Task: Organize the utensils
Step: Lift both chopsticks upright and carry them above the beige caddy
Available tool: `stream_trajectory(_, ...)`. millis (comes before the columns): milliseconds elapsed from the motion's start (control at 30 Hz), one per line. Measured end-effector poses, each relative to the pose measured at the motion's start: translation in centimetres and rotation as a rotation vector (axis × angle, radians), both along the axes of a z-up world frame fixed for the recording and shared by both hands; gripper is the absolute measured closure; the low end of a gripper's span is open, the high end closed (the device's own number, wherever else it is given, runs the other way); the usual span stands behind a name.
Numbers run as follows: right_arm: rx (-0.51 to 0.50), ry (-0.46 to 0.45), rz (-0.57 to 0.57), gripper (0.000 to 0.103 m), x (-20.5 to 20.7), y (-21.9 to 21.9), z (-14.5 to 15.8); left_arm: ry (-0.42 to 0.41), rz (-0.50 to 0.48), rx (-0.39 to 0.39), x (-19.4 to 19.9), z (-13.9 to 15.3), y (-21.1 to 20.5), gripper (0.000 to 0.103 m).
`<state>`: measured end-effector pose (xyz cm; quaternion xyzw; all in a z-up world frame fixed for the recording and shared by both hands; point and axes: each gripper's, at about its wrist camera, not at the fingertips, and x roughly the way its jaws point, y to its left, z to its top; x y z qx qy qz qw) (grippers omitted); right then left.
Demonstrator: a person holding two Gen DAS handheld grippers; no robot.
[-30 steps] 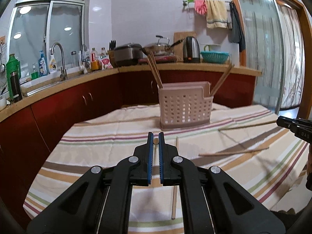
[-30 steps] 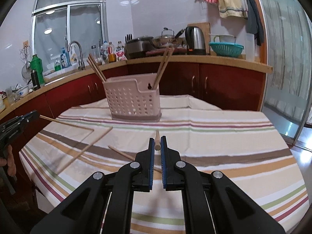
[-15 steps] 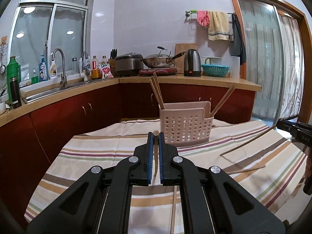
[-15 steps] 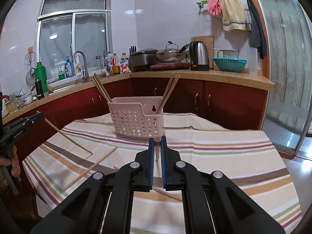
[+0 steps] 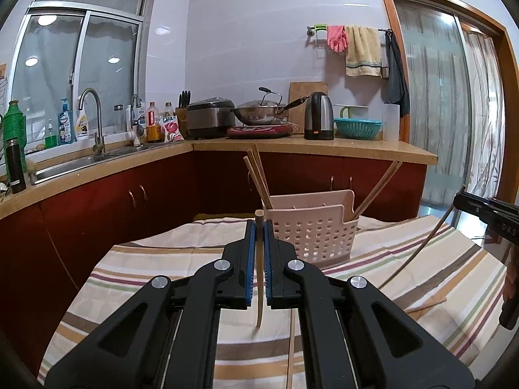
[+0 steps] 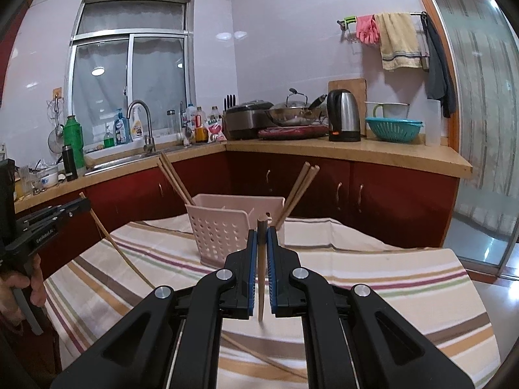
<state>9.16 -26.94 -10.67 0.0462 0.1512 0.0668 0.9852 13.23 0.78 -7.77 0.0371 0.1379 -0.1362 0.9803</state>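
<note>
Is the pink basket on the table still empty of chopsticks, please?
No, the pink basket already holds chopsticks leaning out at both of its ends.

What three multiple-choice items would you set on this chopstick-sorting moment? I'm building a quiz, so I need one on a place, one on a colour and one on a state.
1. Where does the perforated utensil basket stand?
A. on the striped tablecloth
B. in the sink
C. on the counter beside the kettle

2. What colour is the basket?
A. teal
B. pale pink
C. black

3. What is the left gripper doing?
A. standing wide open over the cloth
B. clamping a spoon
C. clamping a chopstick whose lower end hangs clear of the cloth

Answers:
1. A, its base sits on the cloth in both views.
2. B, its walls are pale pink; the teal item is the colander on the counter.
3. C, the blue pads press on the stick; the right gripper holds another chopstick likewise.
</note>
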Motion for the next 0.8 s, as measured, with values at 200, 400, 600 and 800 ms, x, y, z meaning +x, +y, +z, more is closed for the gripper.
stream_trajectory(200, 0.002, -0.025, 0.005, 0.096, 0.5, 0.1, 1.0, -0.018, -0.010, -0.018, 0.5, 0.9, 0.0, 0.097)
stream_trajectory(400, 0.010, -0.044, 0.009, 0.096, 0.6, 0.0, 1.7, -0.045, -0.036, -0.035, 0.5, 2.5, -0.4, 0.097)
stream_trajectory(600, 0.034, -0.078, 0.025, 0.096, 0.7, -0.1, 3.3, -0.082, -0.067, -0.052, 0.6, 4.6, -1.1, 0.097)
stream_trajectory(800, 0.033, -0.154, 0.034, 0.096, 1.2, 0.0, 6.1, -0.158, -0.100, -0.052, 0.8, 7.8, -2.3, 0.097)
